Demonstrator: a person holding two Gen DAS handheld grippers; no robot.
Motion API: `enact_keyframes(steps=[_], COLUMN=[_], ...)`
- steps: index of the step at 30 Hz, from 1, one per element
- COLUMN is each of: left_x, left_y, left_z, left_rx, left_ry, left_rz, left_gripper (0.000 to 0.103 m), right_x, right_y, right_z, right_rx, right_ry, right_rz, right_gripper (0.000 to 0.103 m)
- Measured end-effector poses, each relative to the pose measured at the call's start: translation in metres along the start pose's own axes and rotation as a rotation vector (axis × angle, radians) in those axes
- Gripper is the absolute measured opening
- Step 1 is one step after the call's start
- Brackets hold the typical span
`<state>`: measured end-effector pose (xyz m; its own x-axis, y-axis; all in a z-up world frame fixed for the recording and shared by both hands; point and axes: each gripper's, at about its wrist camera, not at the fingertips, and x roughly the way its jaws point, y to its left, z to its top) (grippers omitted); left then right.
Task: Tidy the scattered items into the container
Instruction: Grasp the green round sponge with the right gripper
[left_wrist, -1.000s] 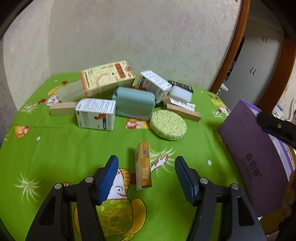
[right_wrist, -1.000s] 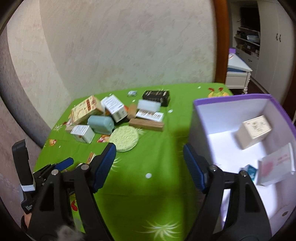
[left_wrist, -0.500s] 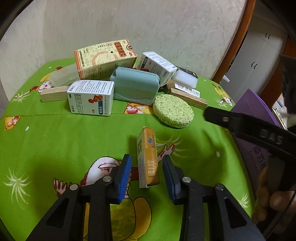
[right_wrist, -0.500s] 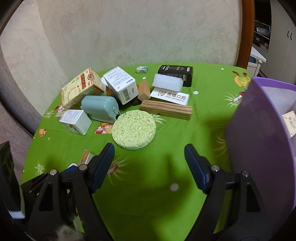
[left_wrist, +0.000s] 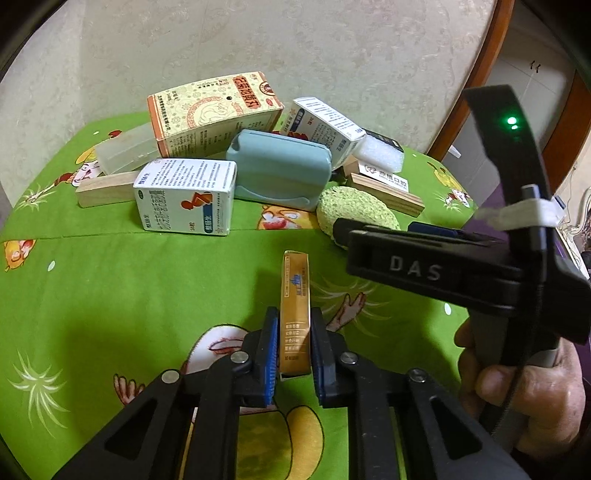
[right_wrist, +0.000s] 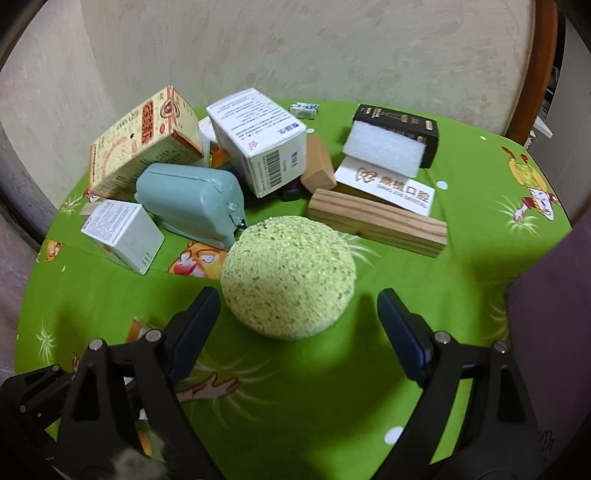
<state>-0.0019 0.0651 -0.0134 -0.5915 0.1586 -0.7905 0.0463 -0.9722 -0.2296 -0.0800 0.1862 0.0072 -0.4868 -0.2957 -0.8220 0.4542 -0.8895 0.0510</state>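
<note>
Left wrist view shows the left gripper (left_wrist: 293, 345) with its blue fingers (left_wrist: 271, 347) closing on a slim orange box (left_wrist: 294, 310) that stands on edge on the bench (left_wrist: 110, 295), which is covered with a green cartoon-print cloth — the pads sit against both long faces of the box. Beyond it lies a cluster of items: a white medicine box (left_wrist: 186, 195), a pale blue case (left_wrist: 279, 170), a cream and orange carton (left_wrist: 212, 110), a second white box (left_wrist: 325, 123), a wooden block (left_wrist: 105, 188) and a longer wooden strip (left_wrist: 386, 197). At the right edge a hand (left_wrist: 524, 384) holds the black body of the other tool.

Right wrist view shows the right gripper (right_wrist: 299, 325) with its fingers wide and opening further; nothing is held. A round green sponge (right_wrist: 288, 277) lies on the cloth just ahead of the fingertips, partly between them but not touched. Behind it are the wooden strip (right_wrist: 376, 221), a white card with printed characters (right_wrist: 388, 184), a white foam pad (right_wrist: 384, 147) lying on a black box (right_wrist: 402, 120), and a small tan block (right_wrist: 317, 170). The purple container (right_wrist: 546, 332) shows only as a wall at the right edge — well apart from the orange box.
</note>
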Motion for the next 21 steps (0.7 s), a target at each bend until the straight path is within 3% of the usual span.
enact_keyframes(steps=[11,15,21], left_x=[-0.005,-0.008,-0.014], left_y=[0.017,0.018,0.013], left_z=[0.008,0.009,0.011], left_rx=[-0.021,-0.024,-0.019], left_ry=[-0.006,-0.013,-0.028], left_rz=[0.043,0.050,0.052], left_gripper=[0.016,0.016,0.016], right_x=[0.017,0.015,0.006], right_y=[0.013,0.016,0.012], right_z=[0.007,0.005,0.004], right_rx=[-0.050,-0.065,-0.045], right_ry=[-0.010,-0.025,-0.034], right_rz=[-0.036,-0.044,-0.031], right_gripper=[0.094,0.083,0.083])
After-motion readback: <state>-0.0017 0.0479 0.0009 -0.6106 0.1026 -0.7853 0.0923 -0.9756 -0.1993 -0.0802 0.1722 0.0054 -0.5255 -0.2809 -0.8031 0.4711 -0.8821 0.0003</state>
